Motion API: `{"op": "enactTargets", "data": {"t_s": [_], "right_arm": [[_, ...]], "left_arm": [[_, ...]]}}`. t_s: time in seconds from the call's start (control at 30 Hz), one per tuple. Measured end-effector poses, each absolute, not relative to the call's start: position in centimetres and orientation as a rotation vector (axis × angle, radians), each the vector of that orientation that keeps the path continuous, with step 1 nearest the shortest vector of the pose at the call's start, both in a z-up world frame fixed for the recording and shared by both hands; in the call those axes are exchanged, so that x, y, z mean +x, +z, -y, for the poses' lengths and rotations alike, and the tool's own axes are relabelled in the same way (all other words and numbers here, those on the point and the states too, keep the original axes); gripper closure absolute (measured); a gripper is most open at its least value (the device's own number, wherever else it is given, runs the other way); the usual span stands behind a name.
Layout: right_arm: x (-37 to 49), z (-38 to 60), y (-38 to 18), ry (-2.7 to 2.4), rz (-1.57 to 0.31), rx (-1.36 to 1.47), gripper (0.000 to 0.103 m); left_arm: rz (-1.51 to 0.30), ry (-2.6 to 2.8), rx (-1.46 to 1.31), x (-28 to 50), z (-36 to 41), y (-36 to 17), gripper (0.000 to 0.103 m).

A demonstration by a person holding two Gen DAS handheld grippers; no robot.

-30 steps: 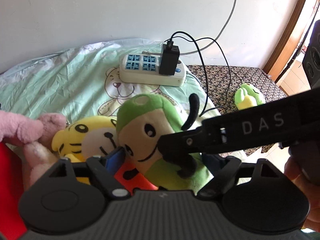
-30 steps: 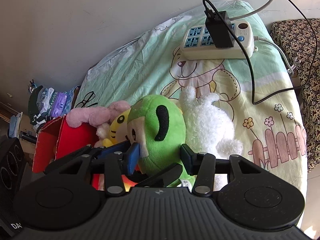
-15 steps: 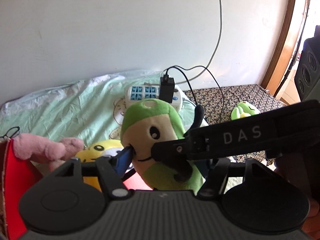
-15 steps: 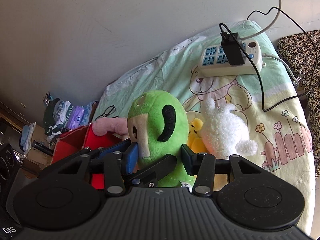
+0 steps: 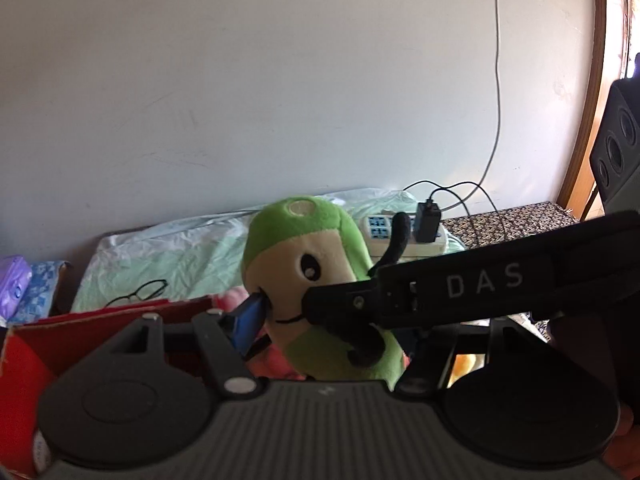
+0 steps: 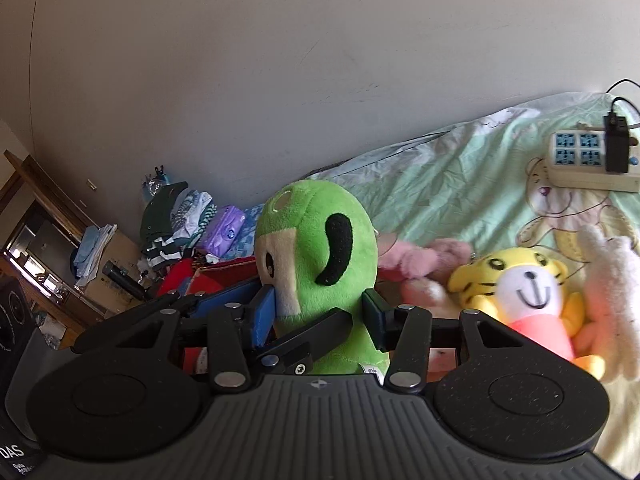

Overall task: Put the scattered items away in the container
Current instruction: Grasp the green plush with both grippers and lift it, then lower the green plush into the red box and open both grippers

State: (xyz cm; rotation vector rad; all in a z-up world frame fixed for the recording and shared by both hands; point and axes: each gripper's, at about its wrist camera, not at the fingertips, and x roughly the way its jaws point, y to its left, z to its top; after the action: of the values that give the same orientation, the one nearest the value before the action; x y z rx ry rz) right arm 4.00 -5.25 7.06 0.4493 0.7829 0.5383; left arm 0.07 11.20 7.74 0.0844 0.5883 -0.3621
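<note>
A green plush toy [image 5: 304,264] with a cream face is held up off the bed by both grippers. My left gripper [image 5: 332,332] is shut on its lower body, one blue pad [image 5: 250,320] pressing beside the mouth. The right gripper's black finger marked DAS [image 5: 460,288] crosses in front and hides my other finger. In the right wrist view the green plush [image 6: 316,240] sits between the blue pads of my right gripper [image 6: 320,316], which is shut on it. The red box [image 5: 100,324] [image 6: 216,276] stands open just below and to the left.
A pink plush [image 6: 420,258], a yellow tiger plush [image 6: 520,280] and a white plush [image 6: 612,280] lie on the green bedsheet. A power strip [image 6: 580,160] with a charger sits further back. Glasses [image 5: 138,292] lie behind the box. Folded clothes [image 6: 176,216] are piled at the left.
Both grippers have lifted the green plush off the pile of toys and carried it left, toward the red box. The other plush toys stayed on the bed.
</note>
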Motion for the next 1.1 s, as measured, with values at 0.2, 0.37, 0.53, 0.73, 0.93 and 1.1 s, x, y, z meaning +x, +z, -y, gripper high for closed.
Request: {"op": "enactTargets", "data": {"t_s": [0.2,0.37,0.53,0.73,0.93,1.1], "right_arm": [[4.5,-5.7,5.6,0.585,-0.835,0.503,0.052],[6.4,-12.7,2.9,0.589,-0.922,0.554,0.054],[8.4,-17.0,0.5,0.573,-1.018,0.639,0.074],[9.1,-19.3,0.1,0.569,-1.07,0.616,0.071],[8.9,-20.5,-1.1,0.573,-1.109,0.621,0.064],[8.6,-20.8,-1.4,0.589,-1.144,0.628,0.059]], "left_arm": [[-0.623,-0.297,0.128,0.1,-21.7,7.4,0.035],[-0.69,-0.235,0.161,1.3,-29.0,5.7,0.037],[-0.756,-0.209,0.151,2.3,-33.9,3.7,0.038],[-0.798,-0.187,0.103,3.0,-37.0,2.6,0.039],[-0.794,-0.206,0.113,3.0,-38.1,2.5,0.039],[-0.792,-0.214,0.127,2.5,-37.7,2.3,0.037]]}}
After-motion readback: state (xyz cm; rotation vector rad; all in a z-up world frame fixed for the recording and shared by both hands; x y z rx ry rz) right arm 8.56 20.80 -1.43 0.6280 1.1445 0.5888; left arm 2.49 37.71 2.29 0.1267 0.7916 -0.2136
